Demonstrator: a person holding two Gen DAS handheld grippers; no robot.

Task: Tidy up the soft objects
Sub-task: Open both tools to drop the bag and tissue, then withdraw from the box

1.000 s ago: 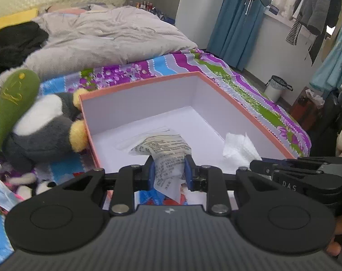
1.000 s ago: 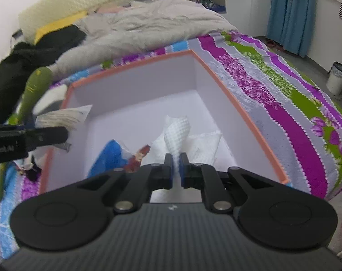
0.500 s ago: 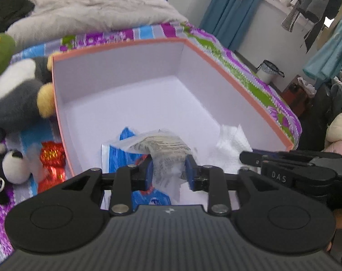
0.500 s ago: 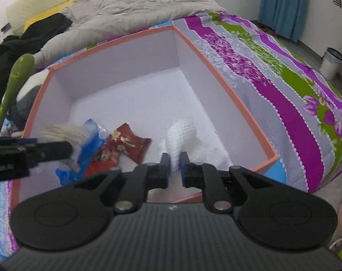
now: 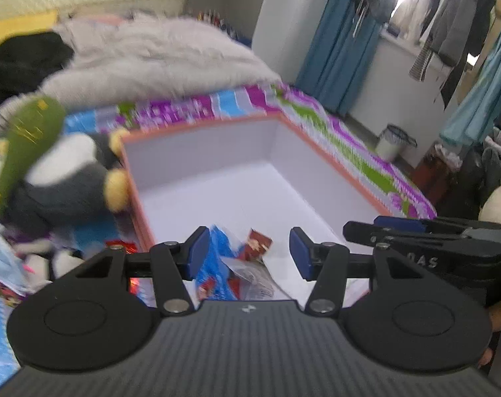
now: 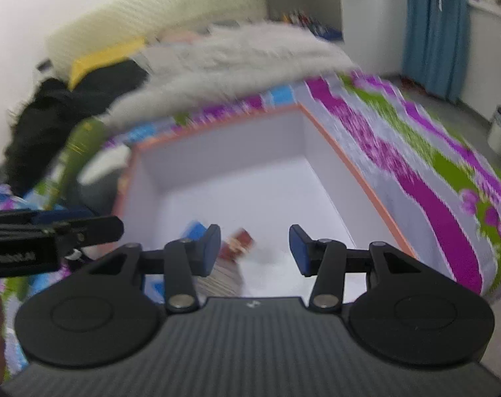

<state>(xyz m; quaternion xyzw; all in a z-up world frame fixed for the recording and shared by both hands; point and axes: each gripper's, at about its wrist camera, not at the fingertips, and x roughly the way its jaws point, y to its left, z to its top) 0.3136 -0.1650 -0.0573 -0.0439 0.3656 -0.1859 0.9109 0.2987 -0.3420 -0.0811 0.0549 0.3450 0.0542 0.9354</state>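
A white box with an orange rim [image 5: 333, 162] [image 6: 356, 172] sits on the striped bed. My left gripper [image 5: 249, 253] is open and empty above its near end. Below it lie a blue packet [image 5: 217, 264], a small red packet [image 5: 258, 243] and a clear printed packet [image 5: 257, 278]. My right gripper [image 6: 254, 248] is open and empty above the same end. The red packet [image 6: 239, 243] and the blue packet [image 6: 192, 231] show below it. The white cloth is a blurred pale patch [image 6: 270, 264] on the box floor.
A grey and white plush penguin [image 5: 68, 182] and a green plush club [image 5: 22, 145] lie left of the box. A grey duvet [image 5: 158, 66] covers the far bed. Red wrapped sweets [image 5: 121, 246] lie by the box's left wall. A bin [image 5: 394, 142] stands on the floor at right.
Both grippers have opened. The left let go of the clear printed packet and the right let go of the white cloth, both now in the box. Both grippers have lifted and tilted up.
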